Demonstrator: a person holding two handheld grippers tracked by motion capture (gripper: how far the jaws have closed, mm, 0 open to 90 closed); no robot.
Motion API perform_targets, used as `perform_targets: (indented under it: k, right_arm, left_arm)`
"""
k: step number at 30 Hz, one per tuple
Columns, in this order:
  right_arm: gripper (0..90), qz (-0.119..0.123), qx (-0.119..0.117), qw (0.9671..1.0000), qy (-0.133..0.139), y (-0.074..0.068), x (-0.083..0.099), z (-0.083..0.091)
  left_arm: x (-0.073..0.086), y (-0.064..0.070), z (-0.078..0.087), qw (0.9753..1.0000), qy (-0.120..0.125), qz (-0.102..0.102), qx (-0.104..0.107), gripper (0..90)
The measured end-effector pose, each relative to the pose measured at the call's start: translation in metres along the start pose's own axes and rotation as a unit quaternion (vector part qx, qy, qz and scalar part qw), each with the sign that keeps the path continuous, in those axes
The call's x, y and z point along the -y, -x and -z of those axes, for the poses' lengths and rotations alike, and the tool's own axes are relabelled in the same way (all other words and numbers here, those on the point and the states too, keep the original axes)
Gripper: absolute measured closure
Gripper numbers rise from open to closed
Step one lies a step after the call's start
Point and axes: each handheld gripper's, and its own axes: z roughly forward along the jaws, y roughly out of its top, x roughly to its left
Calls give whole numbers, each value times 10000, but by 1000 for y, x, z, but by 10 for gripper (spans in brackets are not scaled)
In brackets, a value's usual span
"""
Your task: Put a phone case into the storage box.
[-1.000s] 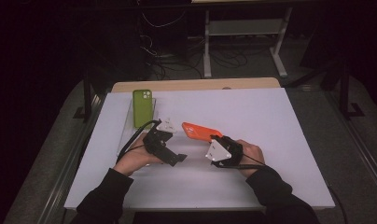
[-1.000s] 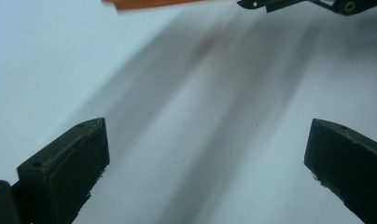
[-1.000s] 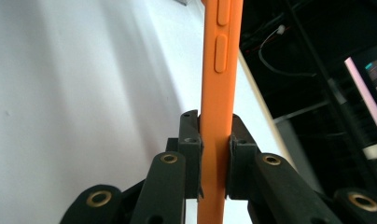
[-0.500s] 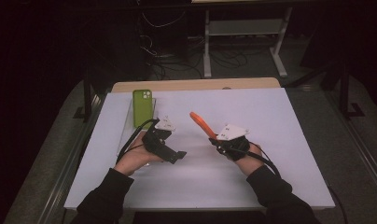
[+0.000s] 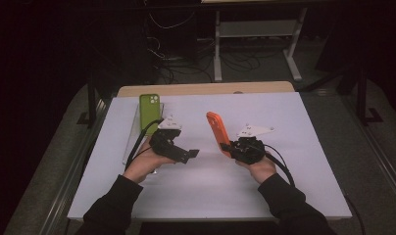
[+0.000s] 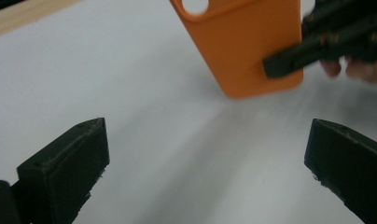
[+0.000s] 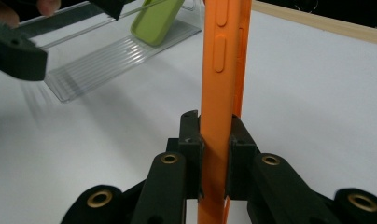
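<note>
Room is plentiful on the white table (image 5: 294, 161): the right half and the near strip in front of the person's sleeves lie bare, and the far edge shows a strip of pale wood. The things gather left of centre. A clear ribbed plastic tray (image 7: 107, 58) lies along the left edge, and a green phone case (image 5: 149, 111) rests on its far end, camera cut-out away from the person. The left gripper (image 5: 184, 154) sits just beside the tray's near end, low over the table, and its jaws stand wide apart with bare tabletop between them in the left gripper view. The right gripper (image 5: 227, 146) is near the middle of the table, well apart from the right edge, and its jaws are clamped on the lower end of an orange phone case (image 5: 216, 131), which stands tilted on edge, lifted off the surface, its top leaning toward the far side. In the right gripper view the case (image 7: 221, 70) rises edge-on between the two pads, showing two raised side buttons moulded in the same matte orange; in the left gripper view its flat back (image 6: 245, 44) has rounded corners and a round hole near the top. No brand, label or writing can be read on either case, the tray or the grippers.
</note>
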Motion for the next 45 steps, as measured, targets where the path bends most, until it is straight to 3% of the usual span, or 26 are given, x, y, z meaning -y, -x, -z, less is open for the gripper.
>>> perform_targets:
  k: [3, 6, 13, 18, 28, 33, 37, 39, 45]
  right_arm:
    - [789, -59, -26, 10000, 54, -4, -1, -1]
    - [789, -45, -67, 9999, 85, -8, -2, -3]
    - [789, 21, -152, 9998, 120, -16, -4, -6]
    - [788, 20, -217, 9996, 165, -20, -5, -7]
    - [789, 166, -313, 9991, 220, -27, -7, -10]
    - [789, 139, -351, 9990, 238, -31, -7, -11]
    - [789, 206, -384, 9987, 252, -33, -7, -11]
    - [789, 221, -374, 9988, 244, -33, -7, -12]
    - [789, 240, -350, 9989, 205, -34, -7, -13]
  left_arm:
    - [-4, -2, -1, 9994, 259, 205, 50, 0]
    - [-9, -4, -4, 9987, 367, 315, 164, 0]
    - [-22, -1, -14, 9978, 531, 262, 302, 0]
    - [-25, 0, -22, 9956, 721, 356, 487, 0]
    - [-27, 2, -31, 9928, 958, 434, 572, 0]
    - [-27, 2, -34, 9917, 1092, 428, 523, 0]
    - [-27, 4, -34, 9902, 1203, 549, 454, 0]
    - [-27, 4, -33, 9900, 1220, 560, 434, 45]
    - [-25, 3, -33, 9887, 1320, 579, 416, 69]
